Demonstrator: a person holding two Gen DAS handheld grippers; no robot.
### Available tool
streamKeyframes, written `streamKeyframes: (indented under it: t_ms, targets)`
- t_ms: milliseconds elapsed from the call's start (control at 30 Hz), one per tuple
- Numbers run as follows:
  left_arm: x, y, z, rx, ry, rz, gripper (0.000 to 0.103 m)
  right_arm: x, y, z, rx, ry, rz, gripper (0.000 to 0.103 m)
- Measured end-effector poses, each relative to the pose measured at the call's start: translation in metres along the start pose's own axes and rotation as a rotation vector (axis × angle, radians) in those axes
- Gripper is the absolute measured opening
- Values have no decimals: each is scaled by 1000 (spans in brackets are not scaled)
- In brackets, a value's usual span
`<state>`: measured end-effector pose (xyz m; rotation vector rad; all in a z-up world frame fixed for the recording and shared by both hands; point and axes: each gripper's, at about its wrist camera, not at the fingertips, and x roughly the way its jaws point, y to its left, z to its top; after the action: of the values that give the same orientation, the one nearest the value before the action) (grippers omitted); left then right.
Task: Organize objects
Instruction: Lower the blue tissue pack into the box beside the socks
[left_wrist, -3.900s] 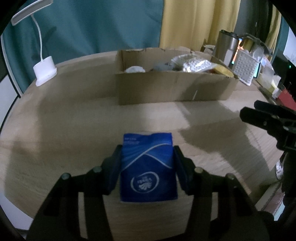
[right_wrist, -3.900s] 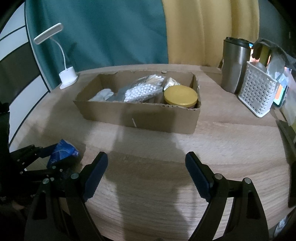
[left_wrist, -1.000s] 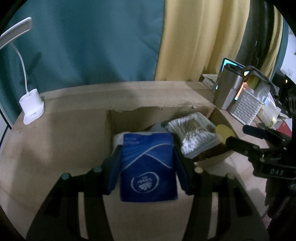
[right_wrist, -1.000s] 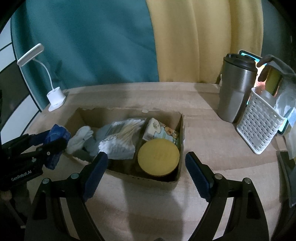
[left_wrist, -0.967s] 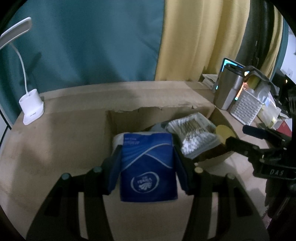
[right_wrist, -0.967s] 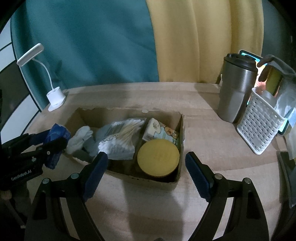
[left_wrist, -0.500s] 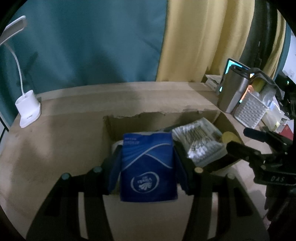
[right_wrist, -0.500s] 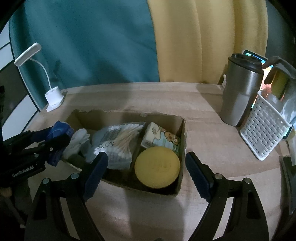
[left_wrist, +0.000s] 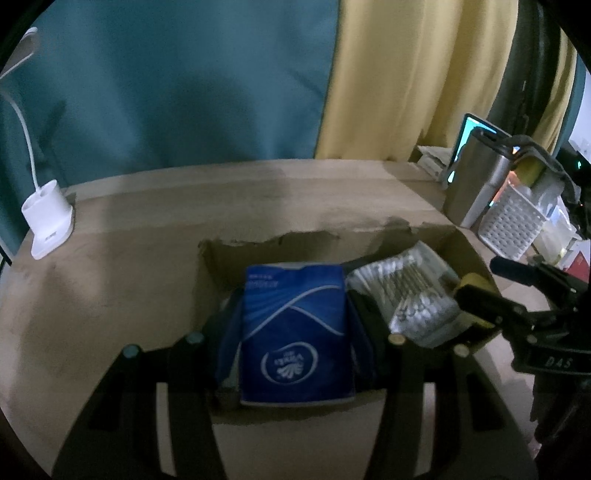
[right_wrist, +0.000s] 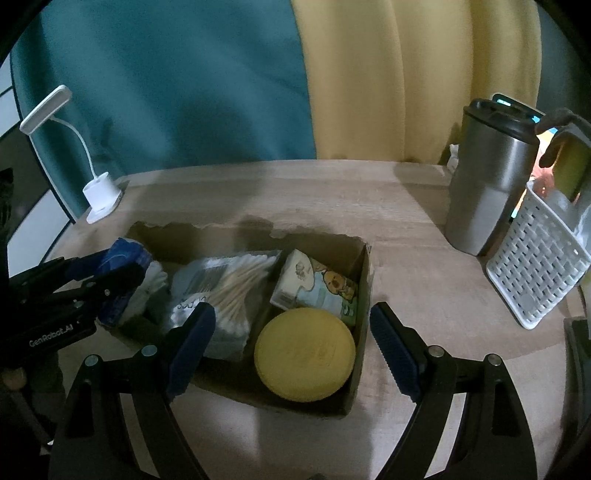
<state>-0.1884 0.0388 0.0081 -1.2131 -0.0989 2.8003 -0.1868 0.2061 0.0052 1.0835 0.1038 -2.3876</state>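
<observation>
My left gripper (left_wrist: 293, 328) is shut on a blue tissue pack (left_wrist: 293, 332) and holds it over the left end of an open cardboard box (right_wrist: 364, 280). From the right wrist view the same pack (right_wrist: 123, 254) sits above a white cloth at that end. The box also holds a bag of cotton swabs (right_wrist: 225, 284), a cartoon-printed pack (right_wrist: 314, 284) and a round yellow lid (right_wrist: 304, 363). My right gripper (right_wrist: 291, 350) hangs open over the box's near right part, with nothing between its fingers.
A white desk lamp (right_wrist: 101, 192) stands at the table's back left. A steel tumbler (right_wrist: 484, 177) and a white perforated basket (right_wrist: 535, 269) stand to the right of the box. Teal and yellow curtains hang behind the wooden table (right_wrist: 295, 192).
Both grippers have drifted forward toward the box. The blue pack, earlier at the box's near left wall, now hangs over its left end. Neither gripper's opening has changed.
</observation>
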Motion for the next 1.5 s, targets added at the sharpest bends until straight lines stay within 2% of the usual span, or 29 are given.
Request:
streamKeyframes:
  t_ms: [800,1000,1067,1200,1267,1500]
  targets:
    - [43,10,7,-9,66,24,55,23,-7,8,11,26,-10,88]
    - [43,11,8,-17,63,13,60,25,-6,7,14,28,-14,88]
    - [41,12,8,-25,56,2,70,25,-6,7,13,27,-16,88]
    - [38,11,8,-29,45,-12,71,25,-6,8,15,28,-17,88]
    - [33,11,7,-34,36,-16,75,24,-6,8,15,26,-18,88]
    - [19,8,4,-33,16,-19,76,15,-2,3,8,11,-20,88]
